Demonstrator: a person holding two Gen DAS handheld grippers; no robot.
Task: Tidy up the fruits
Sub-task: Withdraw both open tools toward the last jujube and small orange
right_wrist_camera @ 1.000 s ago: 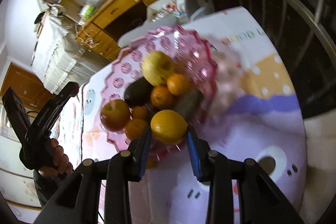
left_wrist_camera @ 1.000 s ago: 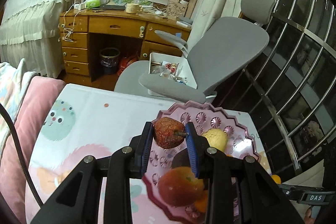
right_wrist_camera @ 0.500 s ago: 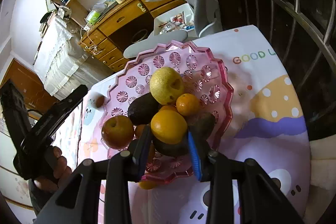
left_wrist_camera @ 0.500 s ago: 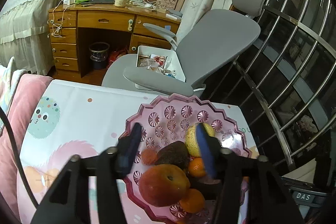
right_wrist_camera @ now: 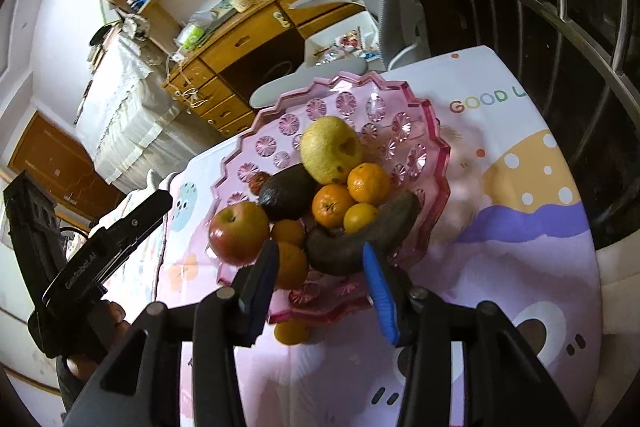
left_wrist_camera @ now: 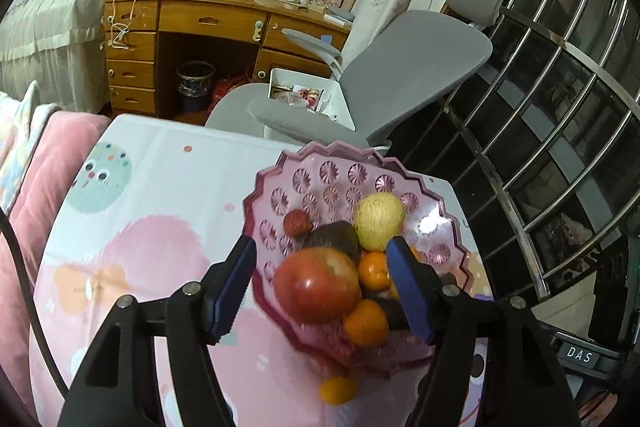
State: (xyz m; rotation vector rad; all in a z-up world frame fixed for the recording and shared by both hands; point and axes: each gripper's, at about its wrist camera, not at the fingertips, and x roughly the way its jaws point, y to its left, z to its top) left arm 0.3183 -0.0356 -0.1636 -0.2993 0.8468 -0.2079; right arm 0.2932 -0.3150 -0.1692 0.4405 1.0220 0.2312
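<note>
A pink scalloped fruit bowl point(left_wrist_camera: 344, 163) point(right_wrist_camera: 432, 155) stands on the patterned tablecloth. It holds a red apple point(left_wrist_camera: 316, 285) point(right_wrist_camera: 238, 233), a yellow pear point(left_wrist_camera: 378, 217) point(right_wrist_camera: 330, 149), an avocado point(right_wrist_camera: 286, 193), several oranges point(right_wrist_camera: 368, 183), a dark banana point(right_wrist_camera: 360, 239) and a small red lychee point(left_wrist_camera: 297, 222). One orange point(left_wrist_camera: 337, 390) point(right_wrist_camera: 291, 331) lies on the cloth beside the bowl. My left gripper point(left_wrist_camera: 322, 287) is open and empty above the bowl's near side. My right gripper point(right_wrist_camera: 320, 291) is open and empty above the near rim. The left tool point(right_wrist_camera: 100, 259) shows at the left of the right wrist view.
A grey office chair point(left_wrist_camera: 400, 75) stands behind the table, with a wooden desk point(left_wrist_camera: 192, 27) and shelves beyond. Metal window bars point(left_wrist_camera: 560, 115) run along the right. A pink cushion point(left_wrist_camera: 40, 179) lies at the table's left edge.
My left gripper let go of the lychee into the bowl, opened and drew back. My right gripper put its orange on the pile, opened and pulled back.
</note>
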